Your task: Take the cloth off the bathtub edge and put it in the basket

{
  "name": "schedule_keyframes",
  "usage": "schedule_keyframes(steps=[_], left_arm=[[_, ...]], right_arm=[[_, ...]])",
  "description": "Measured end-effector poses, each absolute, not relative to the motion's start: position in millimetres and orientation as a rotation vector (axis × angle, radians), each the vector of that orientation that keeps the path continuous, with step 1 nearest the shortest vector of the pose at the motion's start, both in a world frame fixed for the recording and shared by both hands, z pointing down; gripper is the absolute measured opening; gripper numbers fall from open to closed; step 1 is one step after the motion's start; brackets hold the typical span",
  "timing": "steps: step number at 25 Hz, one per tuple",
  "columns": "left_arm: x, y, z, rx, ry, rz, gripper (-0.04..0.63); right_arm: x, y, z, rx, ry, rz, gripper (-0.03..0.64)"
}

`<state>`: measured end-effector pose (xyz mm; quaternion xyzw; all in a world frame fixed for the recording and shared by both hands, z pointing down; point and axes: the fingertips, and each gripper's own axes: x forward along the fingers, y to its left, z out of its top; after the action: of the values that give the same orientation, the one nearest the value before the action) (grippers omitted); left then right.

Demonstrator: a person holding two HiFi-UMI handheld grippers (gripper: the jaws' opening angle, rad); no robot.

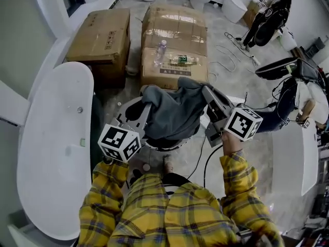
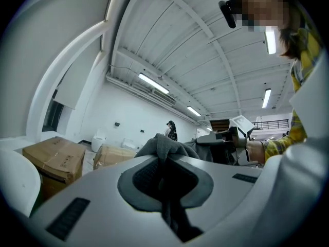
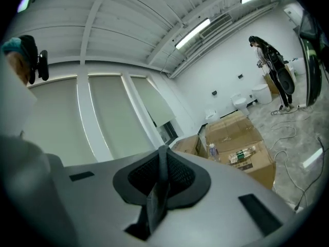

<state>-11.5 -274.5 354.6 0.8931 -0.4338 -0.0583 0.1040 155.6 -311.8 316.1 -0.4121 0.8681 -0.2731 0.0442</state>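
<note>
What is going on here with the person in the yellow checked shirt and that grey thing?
The person holds a two-jaw gripper in each hand. The left gripper and the right gripper are both shut on a grey cloth, which hangs bunched between them. The cloth is off the white bathtub at the left and sits right above a round basket on the floor. It has not been let go yet.

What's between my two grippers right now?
The grey cloth hangs between the left gripper and the right gripper, both clamped on it, above the basket. The head view shows this.
</note>
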Motion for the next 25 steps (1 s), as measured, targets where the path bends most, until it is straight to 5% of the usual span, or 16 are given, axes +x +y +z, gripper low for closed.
schedule_keyframes(steps=[25], left_arm=[[44.4, -297.9, 545.7, 2.284, -1.201, 0.269, 0.026]], right_arm=[[197.2, -320.0, 553.2, -1.38, 2.671, -1.391, 0.044]])
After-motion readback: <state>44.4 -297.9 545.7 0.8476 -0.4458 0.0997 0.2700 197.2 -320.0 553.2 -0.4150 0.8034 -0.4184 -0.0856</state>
